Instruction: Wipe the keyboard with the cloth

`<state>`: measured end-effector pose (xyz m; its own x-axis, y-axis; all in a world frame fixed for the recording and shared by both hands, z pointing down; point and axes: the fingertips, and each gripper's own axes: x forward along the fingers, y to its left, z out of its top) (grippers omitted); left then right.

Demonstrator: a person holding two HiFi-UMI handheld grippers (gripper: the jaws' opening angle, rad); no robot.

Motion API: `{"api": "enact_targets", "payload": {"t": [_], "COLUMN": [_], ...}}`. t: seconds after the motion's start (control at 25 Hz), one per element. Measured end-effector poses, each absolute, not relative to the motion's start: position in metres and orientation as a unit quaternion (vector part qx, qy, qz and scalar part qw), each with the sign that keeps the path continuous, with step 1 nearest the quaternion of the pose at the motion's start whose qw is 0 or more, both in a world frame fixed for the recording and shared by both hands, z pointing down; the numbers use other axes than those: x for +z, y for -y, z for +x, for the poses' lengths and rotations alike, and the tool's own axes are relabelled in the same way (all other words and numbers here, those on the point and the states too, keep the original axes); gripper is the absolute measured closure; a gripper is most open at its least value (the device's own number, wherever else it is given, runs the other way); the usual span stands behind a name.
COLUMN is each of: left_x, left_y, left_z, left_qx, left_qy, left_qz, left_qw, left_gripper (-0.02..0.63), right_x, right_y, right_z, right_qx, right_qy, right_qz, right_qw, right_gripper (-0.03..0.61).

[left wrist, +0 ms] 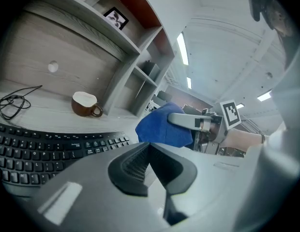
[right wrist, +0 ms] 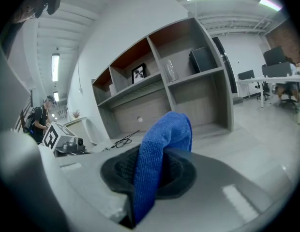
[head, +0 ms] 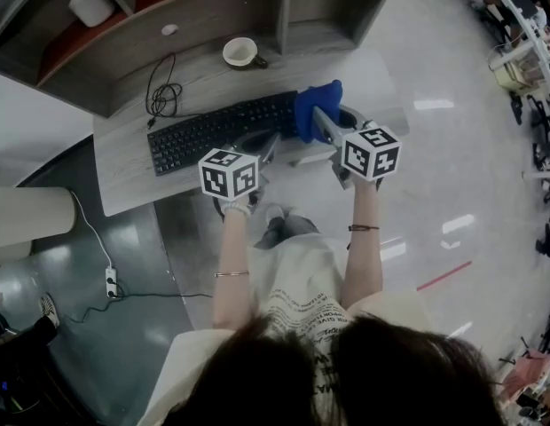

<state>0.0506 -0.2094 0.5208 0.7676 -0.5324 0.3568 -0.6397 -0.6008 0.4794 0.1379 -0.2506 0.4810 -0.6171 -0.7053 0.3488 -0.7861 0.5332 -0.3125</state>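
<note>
Wipe beginning: right tool [right wrist: 149, 177] pinches blue towelling cloth [right wrist: 162, 144] at black keyboard's [head: 217, 131] end nearest the table's [head: 124, 189] right edge; left tool [left wrist: 149, 151] closed, empty. Next: sweep leftward.

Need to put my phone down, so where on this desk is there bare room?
Bare desk shows at the far right end, beyond the cloth, and behind the keyboard, between the cable coil and the mug. It is crowded around the keyboard's right end, where the cloth sits.
</note>
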Motion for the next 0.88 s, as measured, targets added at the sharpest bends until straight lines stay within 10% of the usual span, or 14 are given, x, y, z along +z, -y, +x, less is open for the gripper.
{"api": "enact_targets", "payload": {"t": [0.88], "left_x": [0.526], "left_y": [0.242], "left_z": [0.08], "left_qx": [0.065], "left_qy": [0.36], "left_qz": [0.869], "left_qw": [0.333], "left_gripper": [0.626], "right_x": [0.513], "right_y": [0.288], "right_z": [0.163], "right_qx": [0.244], "right_qy": [0.873], "right_qz": [0.397], "right_qw": [0.146], "right_gripper": [0.526]}}
